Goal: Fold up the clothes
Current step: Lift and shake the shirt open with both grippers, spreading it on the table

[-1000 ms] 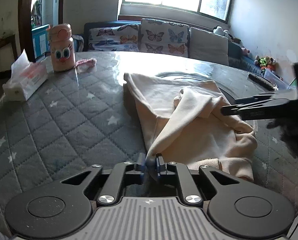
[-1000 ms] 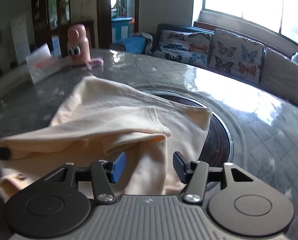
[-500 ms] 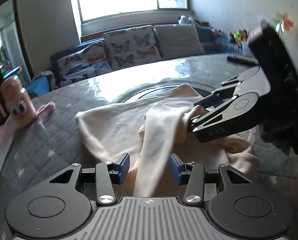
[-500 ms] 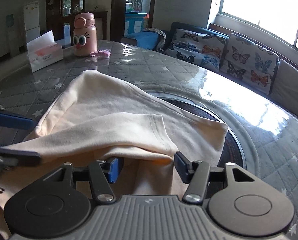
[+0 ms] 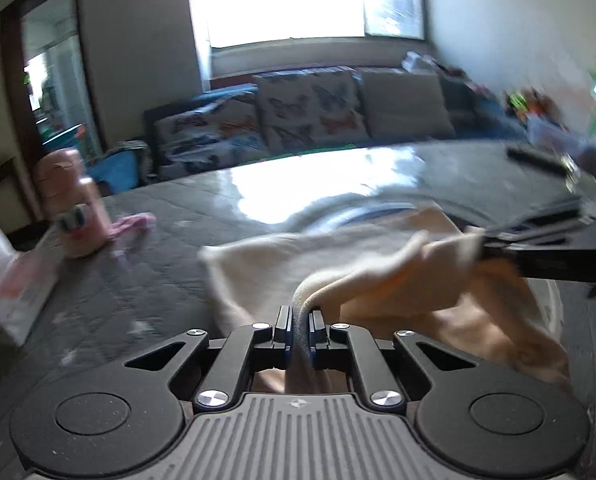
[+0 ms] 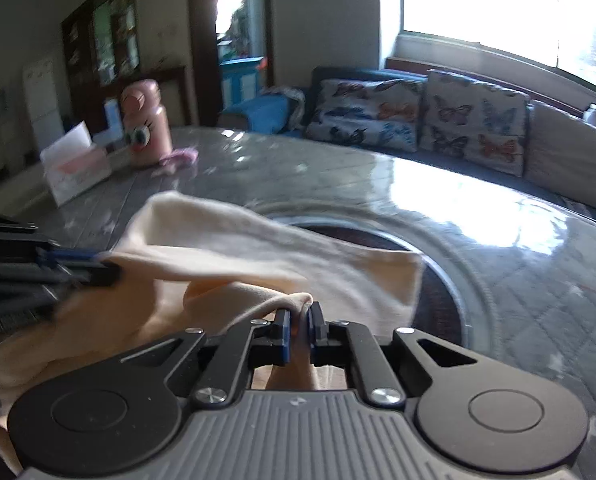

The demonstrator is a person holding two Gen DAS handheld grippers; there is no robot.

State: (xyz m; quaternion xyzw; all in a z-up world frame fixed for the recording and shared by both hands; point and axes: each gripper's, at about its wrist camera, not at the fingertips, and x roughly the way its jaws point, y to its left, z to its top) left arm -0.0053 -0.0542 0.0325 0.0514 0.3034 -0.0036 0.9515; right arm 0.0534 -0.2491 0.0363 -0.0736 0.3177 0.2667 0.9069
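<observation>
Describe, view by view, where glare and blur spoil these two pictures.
Left wrist view: the window is blown out white, glare streaks the table, and motion blur smears the pink bottle and the cloth. Right wrist view: the window is overexposed, glare sits on the table, blur is milder.

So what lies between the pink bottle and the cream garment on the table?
Mostly bare grey quilted table cover; only a small pink cloth lies beside the pink bottle, well short of the cream garment. The right wrist view shows it best.
</observation>
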